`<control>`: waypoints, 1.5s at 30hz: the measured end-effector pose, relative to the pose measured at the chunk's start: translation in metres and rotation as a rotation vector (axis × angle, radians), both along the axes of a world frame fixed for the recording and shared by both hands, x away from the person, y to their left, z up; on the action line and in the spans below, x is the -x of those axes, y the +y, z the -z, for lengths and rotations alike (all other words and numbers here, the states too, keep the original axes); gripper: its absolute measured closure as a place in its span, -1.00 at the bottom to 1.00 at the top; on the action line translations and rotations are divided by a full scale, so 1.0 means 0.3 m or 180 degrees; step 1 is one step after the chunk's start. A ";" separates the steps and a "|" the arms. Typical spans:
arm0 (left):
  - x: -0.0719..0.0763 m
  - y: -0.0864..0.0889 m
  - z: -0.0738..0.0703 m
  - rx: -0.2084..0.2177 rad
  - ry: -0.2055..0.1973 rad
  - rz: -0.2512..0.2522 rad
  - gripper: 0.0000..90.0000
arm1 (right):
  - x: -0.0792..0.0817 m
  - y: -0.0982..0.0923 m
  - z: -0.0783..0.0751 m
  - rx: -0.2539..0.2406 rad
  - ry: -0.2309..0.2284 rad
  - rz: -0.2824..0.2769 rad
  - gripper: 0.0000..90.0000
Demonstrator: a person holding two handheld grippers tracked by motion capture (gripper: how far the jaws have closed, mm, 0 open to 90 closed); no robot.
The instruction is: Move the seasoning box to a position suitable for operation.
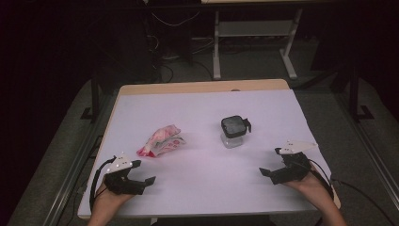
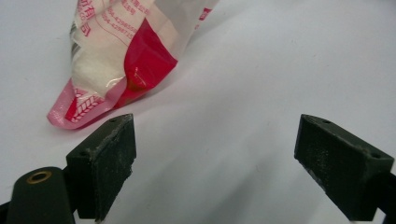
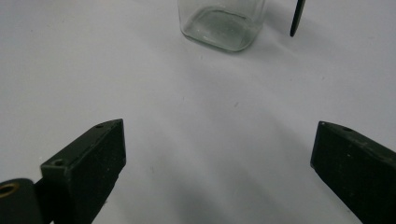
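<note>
High view first: a white table [image 1: 202, 188] takes up the middle of the frame, with two things on it. Left of centre lies a crumpled pink-and-white plastic bag [image 1: 161, 140], on its side. Right of centre stands a small clear glass jar [image 1: 232, 133] with a black lid, upright. At lower left the left gripper [image 1: 146, 172] rests low over the table, jaws spread with nothing between them, near the bag's lower end but apart from it. At lower right the right gripper [image 1: 268, 161] is likewise spread and empty, well apart from the jar and pointing toward it.

Left gripper view: the bag [image 2: 126, 51] fills the upper left, its red sealed corner pointing down toward the left jaw and stopping just short of it. White powder or grain shows through the film. The gripper [image 2: 215, 149] stands wide, bare table between the pads. The bag looks light, soft and slippery; it would sag and shift its contents when lifted, so the flat sealed edge or a pinched fold of film seems the surest hold.

Right gripper view: the jar's [image 3: 222, 23] square glass base sits at the top centre, a black strip standing beside it to the right. The gripper [image 3: 219, 158] is open on empty table. The jar looks rigid, smooth and breakable; taking it across two flat walls below the lid, squarely and gently, would likely hold best.
</note>
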State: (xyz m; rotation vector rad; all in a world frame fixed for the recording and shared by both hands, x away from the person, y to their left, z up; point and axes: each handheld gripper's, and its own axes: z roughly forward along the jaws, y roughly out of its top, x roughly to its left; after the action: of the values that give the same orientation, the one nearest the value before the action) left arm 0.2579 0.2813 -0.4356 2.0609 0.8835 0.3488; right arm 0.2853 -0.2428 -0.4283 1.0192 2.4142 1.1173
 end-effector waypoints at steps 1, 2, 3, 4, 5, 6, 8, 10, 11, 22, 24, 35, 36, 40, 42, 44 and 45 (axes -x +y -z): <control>0.004 -0.004 -0.003 -0.0012 0.0008 0.0006 -0.73 | -0.002 0.003 -0.007 0.0009 -0.0010 -0.0008 -0.93; 0.006 -0.006 -0.004 -0.0067 -0.0038 0.0038 -0.73 | -0.006 0.005 -0.012 0.0011 -0.0022 -0.0018 -0.93; 0.009 -0.009 0.000 -0.0054 -0.0018 0.0030 -0.72 | -0.010 0.006 -0.018 0.0016 -0.0019 -0.0037 -0.93; 0.007 -0.009 0.004 -0.0067 -0.0005 0.0044 -0.72 | -0.014 0.009 -0.023 0.0025 -0.0019 -0.0033 -0.93; 0.008 -0.009 0.008 -0.0056 0.0027 0.0039 -0.72 | -0.018 0.012 -0.028 0.0016 -0.0015 -0.0032 -0.93; 0.008 -0.011 0.012 -0.0045 0.0022 0.0047 -0.72 | -0.023 0.015 -0.032 0.0022 -0.0023 -0.0050 -0.93; 0.010 -0.015 0.011 -0.0079 0.0017 0.0065 -0.72 | -0.032 0.019 -0.038 0.0046 -0.0036 -0.0090 -0.93; 0.012 -0.017 0.006 -0.0076 0.0002 0.0082 -0.72 | -0.041 0.019 -0.040 0.0013 0.0001 -0.0125 -0.92; 0.011 -0.017 0.004 -0.0075 -0.0016 0.0090 -0.72 | -0.046 0.019 -0.039 -0.0014 0.0027 -0.0157 -0.92; 0.008 -0.026 0.002 -0.0069 -0.0028 0.0091 -0.72 | -0.104 0.056 -0.102 0.0174 -0.0006 -0.0283 -0.92; 0.008 -0.027 0.004 -0.0097 -0.0026 0.0101 -0.72 | -0.117 0.063 -0.118 0.0196 -0.0048 -0.0308 -0.91; 0.008 -0.028 0.000 -0.0070 -0.0037 0.0118 -0.72 | -0.185 0.124 -0.205 0.0345 -0.0088 -0.0523 -0.90; 0.009 -0.028 0.000 -0.0066 -0.0033 0.0118 -0.72 | -0.191 0.129 -0.214 0.0371 -0.0077 -0.0547 -0.90; 0.010 -0.032 -0.004 -0.0048 -0.0037 0.0125 -0.72 | -0.213 0.152 -0.252 0.0490 -0.0103 -0.0646 -0.90; 0.011 -0.034 -0.005 -0.0040 -0.0039 0.0129 -0.72 | -0.228 0.165 -0.274 0.0555 -0.0088 -0.0686 -0.91; 0.012 -0.035 -0.005 -0.0060 -0.0037 0.0142 -0.72 | -0.248 0.179 -0.293 0.0581 -0.0064 -0.0756 -0.91; 0.012 -0.035 -0.005 -0.0060 -0.0037 0.0142 -0.72 | -0.248 0.179 -0.293 0.0581 -0.0064 -0.0756 -0.91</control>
State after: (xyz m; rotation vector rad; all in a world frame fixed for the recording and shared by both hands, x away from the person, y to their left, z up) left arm 0.2543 0.2708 -0.4341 2.0904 0.8287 0.3458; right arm 0.3598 -0.1891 -0.3404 0.6755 2.6151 0.9488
